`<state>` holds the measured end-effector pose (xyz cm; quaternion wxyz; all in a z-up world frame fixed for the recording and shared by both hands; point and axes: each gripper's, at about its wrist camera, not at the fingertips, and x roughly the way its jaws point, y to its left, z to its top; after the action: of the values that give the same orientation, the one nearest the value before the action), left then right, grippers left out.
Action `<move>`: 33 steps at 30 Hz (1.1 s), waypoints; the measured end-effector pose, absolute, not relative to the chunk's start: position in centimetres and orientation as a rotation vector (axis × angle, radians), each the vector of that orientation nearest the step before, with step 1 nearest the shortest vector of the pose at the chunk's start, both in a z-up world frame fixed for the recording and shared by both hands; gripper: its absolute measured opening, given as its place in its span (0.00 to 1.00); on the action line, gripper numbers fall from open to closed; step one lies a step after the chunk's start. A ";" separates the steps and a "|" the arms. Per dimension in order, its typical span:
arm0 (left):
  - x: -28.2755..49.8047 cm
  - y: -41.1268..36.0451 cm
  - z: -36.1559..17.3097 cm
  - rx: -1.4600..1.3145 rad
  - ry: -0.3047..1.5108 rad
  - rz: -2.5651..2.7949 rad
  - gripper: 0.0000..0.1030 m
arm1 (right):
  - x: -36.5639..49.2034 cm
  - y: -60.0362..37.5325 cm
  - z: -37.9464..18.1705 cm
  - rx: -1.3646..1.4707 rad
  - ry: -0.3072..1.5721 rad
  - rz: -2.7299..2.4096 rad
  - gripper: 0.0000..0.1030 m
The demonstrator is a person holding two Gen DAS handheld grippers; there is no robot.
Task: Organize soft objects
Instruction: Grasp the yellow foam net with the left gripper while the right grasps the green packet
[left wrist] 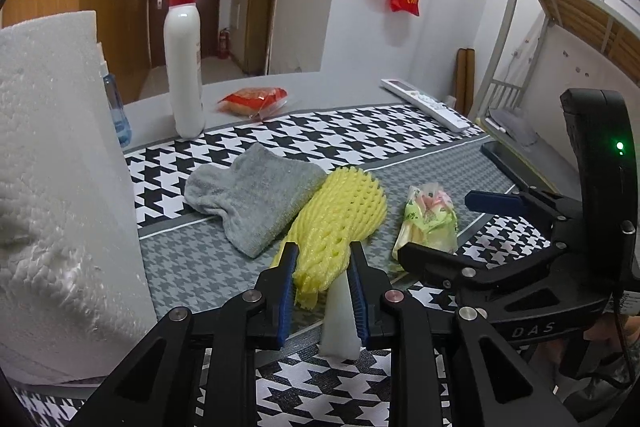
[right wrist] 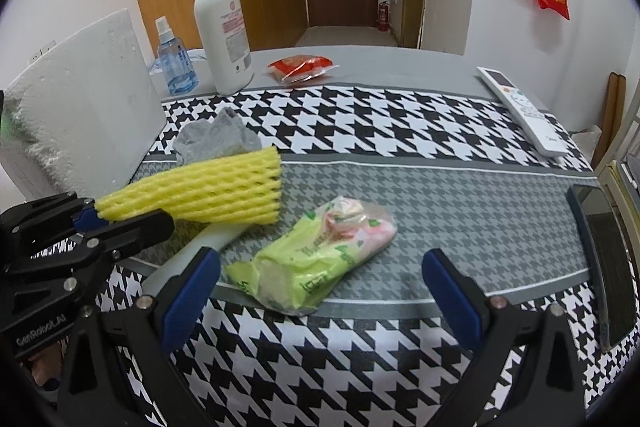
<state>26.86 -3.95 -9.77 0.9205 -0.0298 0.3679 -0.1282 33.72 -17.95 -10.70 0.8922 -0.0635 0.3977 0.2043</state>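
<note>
Three soft items: grouped mid-cloth, noted left to right below.
Far left: white foam block [right wrist: 80, 99] standing upright at table edge; blue spray bottle [right wrist: 174, 61] and pump bottle [right wrist: 224, 35] behind it.
Grey sock [left wrist: 256, 199]: lying flat on the houndstooth cloth [right wrist: 400, 123], its right edge tucked under the net.
Yellow foam net [left wrist: 340, 219]: near end pinched in the left gripper [left wrist: 323, 269], far end overlapping the sock; whether raised off the cloth, cannot tell.
Left gripper state: clenched on the net, blue pads pressing both sides.
White foam piece [left wrist: 340, 323]: directly below the clamped end, touching or just under the net.
Green plastic packet [right wrist: 316, 263]: just right of the net, loose on the grey band, lined up between the right tool's fingers.
Right gripper [right wrist: 320, 295]: fingers spread wide, holding nothing, near the packet.
Far right: remote control [right wrist: 524, 111] and dark phone [right wrist: 600, 259], well apart from the soft items.
Risk, drag: net likely to catch the sock and pull it along, owing to the overlap.
Risk, slip: thin end-grip on springy mesh; possible tear or release.
Risk, contact: the two tools close together; collision possible if both close in.
</note>
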 end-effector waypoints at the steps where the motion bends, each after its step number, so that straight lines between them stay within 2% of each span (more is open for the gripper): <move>1: 26.9 -3.9 -9.8 -0.065 0.759 -0.260 0.25 | 33.8 -17.9 -10.7 -0.129 0.828 0.422 0.99; 9: 27.0 -3.6 -10.1 -0.075 0.765 -0.254 0.25 | 34.4 -17.8 -11.1 -0.121 0.844 0.395 0.99; 12: 27.0 -3.7 -10.2 -0.072 0.768 -0.256 0.25 | 34.4 -17.6 -11.2 -0.109 0.853 0.415 0.86; 16: 26.9 -3.9 -10.2 -0.059 0.763 -0.253 0.25 | 34.3 -17.6 -11.6 -0.101 0.873 0.420 0.63; 23: 26.8 -4.0 -10.1 -0.055 0.754 -0.254 0.25 | 33.6 -18.5 -11.4 -0.093 0.856 0.426 0.40; 33: 26.1 -4.1 -9.3 -0.058 0.721 -0.281 0.18 | 32.0 -19.8 -10.1 -0.077 0.807 0.428 0.38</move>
<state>26.10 -4.12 -9.26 0.9257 -0.0282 0.3515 -0.1371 31.97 -19.83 -10.13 0.8968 -0.0370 0.3895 0.2065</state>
